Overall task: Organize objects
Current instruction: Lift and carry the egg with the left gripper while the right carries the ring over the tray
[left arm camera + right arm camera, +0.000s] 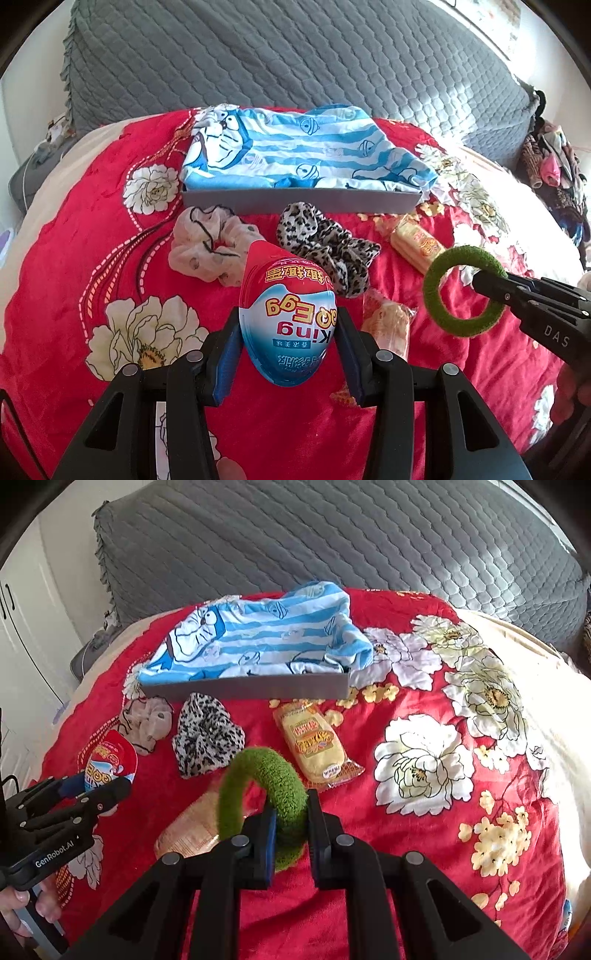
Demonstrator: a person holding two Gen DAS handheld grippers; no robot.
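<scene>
The left gripper (287, 343) has its two fingers pressed on the sides of a toy egg (288, 317). The egg is red on top and blue and white lower down, and it is held up above the red flower blanket (66, 266). The right gripper (291, 834) has its fingers squeezed on a fuzzy green ring (266, 797), which stands up tall between them.

Under the ring lies a snack in a clear bag (188, 834). A bit farther, a yellow snack pack (317, 746) lies flat on the blanket. Left of it sits a spotty leopard scrunchie (207, 742), and beside that a pale scrunchie (147, 720) with dark dots. They are close together.

Behind them is a flat gray box (251, 688). A blue and white striped cloth (258, 638) with a cartoon cat lies in it. Farthest back is a big gray quilted pillow (332, 539).
</scene>
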